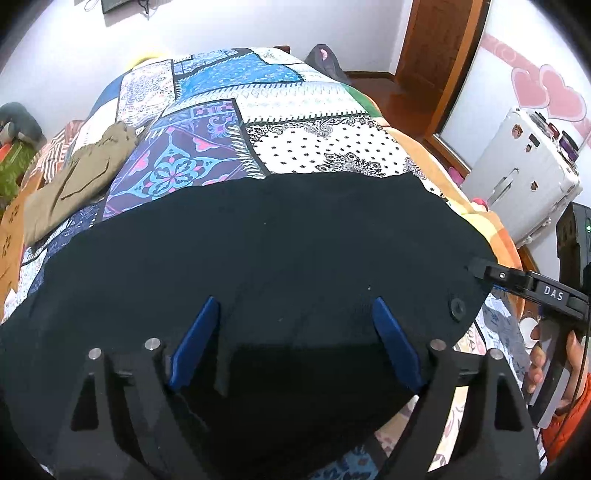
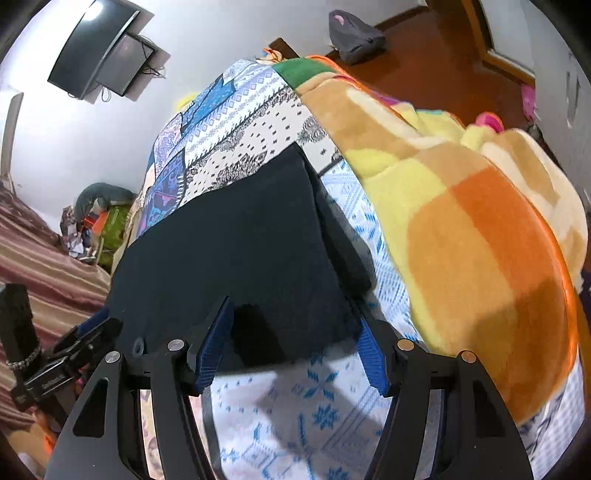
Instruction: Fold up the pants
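Observation:
Dark navy pants (image 1: 258,251) lie flat across the patterned bedspread (image 1: 295,144); they also show in the right wrist view (image 2: 240,240). My left gripper (image 1: 295,310) is open, its blue pads spread just above the near part of the pants. My right gripper (image 2: 291,325) is open over the pants' near corner, where a button (image 2: 137,346) shows. The right gripper's tip also shows in the left wrist view (image 1: 480,267) at the pants' right edge. The left gripper shows in the right wrist view (image 2: 96,326) at the left edge.
Folded khaki pants (image 1: 77,173) lie at the bed's far left. An orange and yellow blanket (image 2: 480,236) is bunched along the bed's right side. A white suitcase (image 1: 524,177) stands on the floor to the right. A grey bag (image 2: 354,33) sits beyond the bed.

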Action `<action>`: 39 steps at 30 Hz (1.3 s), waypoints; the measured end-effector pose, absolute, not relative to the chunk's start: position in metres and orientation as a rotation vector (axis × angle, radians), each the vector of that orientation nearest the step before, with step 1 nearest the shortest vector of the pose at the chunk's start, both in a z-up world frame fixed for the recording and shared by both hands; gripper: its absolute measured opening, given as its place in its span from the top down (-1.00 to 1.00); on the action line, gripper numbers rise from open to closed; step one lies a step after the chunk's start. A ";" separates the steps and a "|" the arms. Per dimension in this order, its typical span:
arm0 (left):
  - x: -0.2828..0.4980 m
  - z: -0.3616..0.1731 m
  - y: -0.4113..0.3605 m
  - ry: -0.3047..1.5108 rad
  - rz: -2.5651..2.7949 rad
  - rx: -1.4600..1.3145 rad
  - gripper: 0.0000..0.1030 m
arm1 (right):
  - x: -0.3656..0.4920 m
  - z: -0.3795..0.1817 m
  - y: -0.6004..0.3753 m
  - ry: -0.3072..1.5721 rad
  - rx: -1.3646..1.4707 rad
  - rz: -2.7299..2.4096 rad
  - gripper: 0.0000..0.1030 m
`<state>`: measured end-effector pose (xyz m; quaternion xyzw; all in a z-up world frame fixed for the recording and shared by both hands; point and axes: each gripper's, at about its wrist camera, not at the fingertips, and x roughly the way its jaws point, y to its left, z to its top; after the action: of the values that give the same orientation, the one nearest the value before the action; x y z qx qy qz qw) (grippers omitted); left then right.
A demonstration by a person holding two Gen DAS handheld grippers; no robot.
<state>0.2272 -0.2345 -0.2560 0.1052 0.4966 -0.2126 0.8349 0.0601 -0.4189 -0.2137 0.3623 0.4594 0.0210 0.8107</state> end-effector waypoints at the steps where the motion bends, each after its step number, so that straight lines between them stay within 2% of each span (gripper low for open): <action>1: 0.228 -0.256 -0.235 1.051 -0.450 0.221 -0.67 | 0.062 -0.214 -0.420 0.978 0.769 0.044 -0.16; 2: 0.229 -0.256 -0.235 1.051 -0.450 0.219 -0.67 | 0.063 -0.213 -0.420 0.971 0.767 0.041 -0.15; 4: 0.229 -0.257 -0.235 1.049 -0.451 0.218 -0.67 | 0.066 -0.212 -0.423 0.957 0.754 0.023 0.18; 6: 0.229 -0.257 -0.235 1.047 -0.452 0.215 -0.67 | 0.068 -0.209 -0.425 0.947 0.737 0.032 0.38; 15: 0.228 -0.248 -0.227 1.043 -0.467 0.171 -0.67 | 0.072 -0.181 -0.427 0.879 0.668 0.095 0.60; 20: 0.222 -0.227 -0.211 0.961 -0.449 0.174 -0.67 | 0.079 -0.150 -0.416 0.826 0.629 0.121 0.63; 25: 0.221 -0.205 -0.176 0.905 -0.420 0.150 -0.67 | 0.090 -0.114 -0.398 0.765 0.598 0.181 0.81; 30: 0.217 -0.193 -0.132 0.871 -0.370 0.096 -0.67 | 0.093 -0.090 -0.366 0.746 0.438 0.172 0.81; 32: 0.214 -0.195 -0.121 0.873 -0.362 0.091 -0.67 | 0.086 -0.097 -0.366 0.761 0.448 0.137 0.54; 33: 0.213 -0.195 -0.117 0.876 -0.357 0.090 -0.67 | 0.083 -0.102 -0.368 0.785 0.464 0.117 0.15; 34: 0.212 -0.196 -0.114 0.879 -0.356 0.090 -0.67 | 0.080 -0.109 -0.371 0.808 0.480 0.092 -0.07; 39: 0.208 -0.201 -0.115 0.884 -0.365 0.101 -0.67 | 0.054 -0.139 -0.381 0.932 0.531 0.040 -0.08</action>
<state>0.2076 -0.1148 -0.2007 0.0486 0.4251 -0.1754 0.8867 0.0542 -0.3807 -0.1391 0.2530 0.4438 0.0189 0.8595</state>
